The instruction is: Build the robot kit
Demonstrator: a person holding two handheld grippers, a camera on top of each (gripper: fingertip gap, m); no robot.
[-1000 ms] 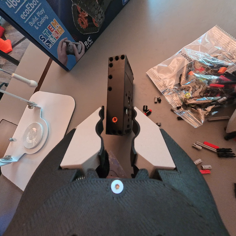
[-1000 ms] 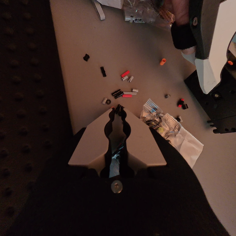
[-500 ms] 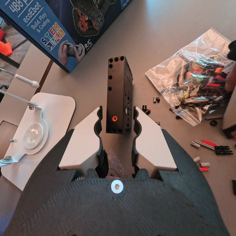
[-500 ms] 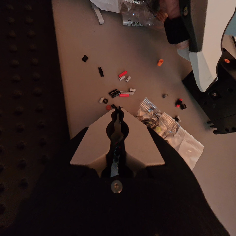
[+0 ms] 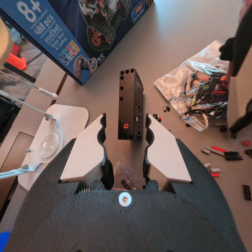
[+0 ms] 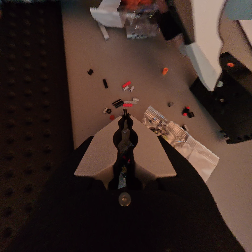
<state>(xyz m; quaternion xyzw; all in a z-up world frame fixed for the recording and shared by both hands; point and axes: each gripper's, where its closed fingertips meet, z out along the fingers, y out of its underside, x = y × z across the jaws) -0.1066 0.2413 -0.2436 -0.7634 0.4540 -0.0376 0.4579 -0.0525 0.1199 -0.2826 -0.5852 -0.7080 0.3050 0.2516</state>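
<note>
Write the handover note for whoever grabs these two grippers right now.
Left gripper: open, fingers on either side of the long black plastic block with holes, touching neither side. The block rests on the grey table.
Right gripper: shut on a small black connector pin, which sticks out past the fingertips. It is held above the scattered red, grey and black loose pins.
Nearby: a clear plastic bag of parts to the right of the block, and a blue cardboard kit box beyond it to the left.
The held pin is not touching the block.
</note>
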